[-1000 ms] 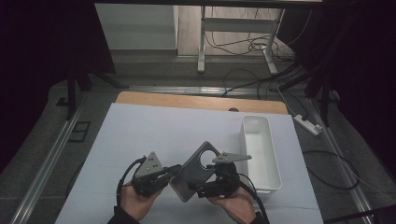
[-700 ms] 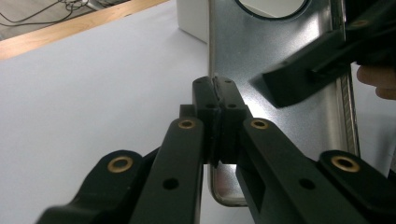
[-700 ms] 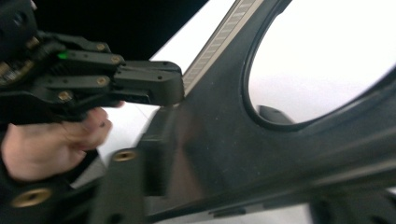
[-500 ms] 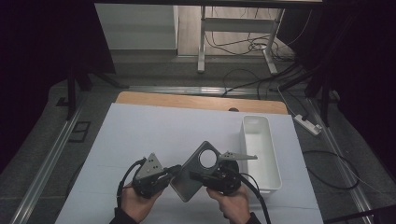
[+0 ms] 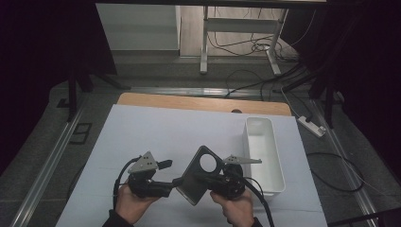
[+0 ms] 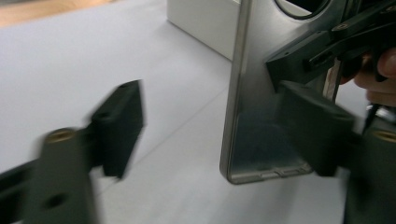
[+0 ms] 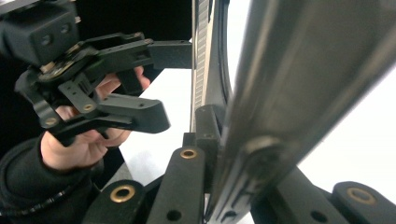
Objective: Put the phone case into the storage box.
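Observation:
A grey metal plate (image 5: 191, 183) with a round hole stands tilted above the white sheet, between the two hands. My right gripper (image 5: 204, 179) is shut on it, having just been closing; in the right gripper view the plate (image 7: 299, 79) runs edge-on between the jaws of my right gripper (image 7: 233, 186). My left gripper (image 5: 168, 175) has just been opening and is open. In the left gripper view the plate (image 6: 254, 140) lies by one jaw of my left gripper (image 6: 215, 130), while the other jaw stands well apart. The left gripper (image 7: 163, 81) shows spread.
A white oblong bin (image 5: 259, 122) stands on the right side of the white sheet (image 5: 156, 132), close behind the right hand. A wooden table edge (image 5: 189, 103) runs along the far side. Cables and a power strip (image 5: 312, 126) lie on the floor beyond.
The left gripper's jaws have spread off the plate. The right gripper's jaws have closed on the plate. Both hands stay nearly in place.

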{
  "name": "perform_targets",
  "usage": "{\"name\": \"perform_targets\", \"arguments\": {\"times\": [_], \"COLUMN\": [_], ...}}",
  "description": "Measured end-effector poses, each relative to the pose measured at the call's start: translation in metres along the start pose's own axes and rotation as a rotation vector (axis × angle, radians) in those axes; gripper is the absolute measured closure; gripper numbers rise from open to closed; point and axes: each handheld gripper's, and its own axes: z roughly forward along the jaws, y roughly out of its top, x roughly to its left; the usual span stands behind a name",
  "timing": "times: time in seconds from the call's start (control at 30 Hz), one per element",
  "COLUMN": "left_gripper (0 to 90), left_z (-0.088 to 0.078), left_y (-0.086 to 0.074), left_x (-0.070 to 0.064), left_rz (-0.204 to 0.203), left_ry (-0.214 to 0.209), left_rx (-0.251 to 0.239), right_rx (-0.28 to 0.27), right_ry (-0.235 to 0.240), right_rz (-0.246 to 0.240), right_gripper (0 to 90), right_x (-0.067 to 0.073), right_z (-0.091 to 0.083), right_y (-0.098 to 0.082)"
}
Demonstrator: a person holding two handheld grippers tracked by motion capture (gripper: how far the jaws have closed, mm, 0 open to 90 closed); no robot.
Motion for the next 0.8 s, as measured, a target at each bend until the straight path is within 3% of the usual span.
{"name": "perform_targets", "arguments": {"times": [0.13,0.3,0.53,0.8], "left_gripper": [8.3,0.5,0.0,0.0], "left_z": [-0.003,-0.003,0.000,0.011], "left_y": [-0.004,-0.008,-0.014,-0.017], "left_x": [0.006,0.007,0.008,0.001], "left_rz": [-0.032,-0.035,-0.029,0.004], "left_ry": [-0.065,-0.136,-0.215,-0.283], "left_rx": [0.007,0.014,-0.004,0.039], "right_rx": [0.007,0.024,0.046,0.085], "right_ry": [-0.009,-0.007,0.025,0.079], "right_rz": [-0.047,-0.102,-0.138,-0.209], "right_gripper": [85.2,85.2,85.2,85.2], "right_x": [0.002,0.003,0.005,0.010], "right_z": [-0.002,-0.005,-0.008,-0.011], "right_y": [0.000,-0.001,0.000,0.002]}}
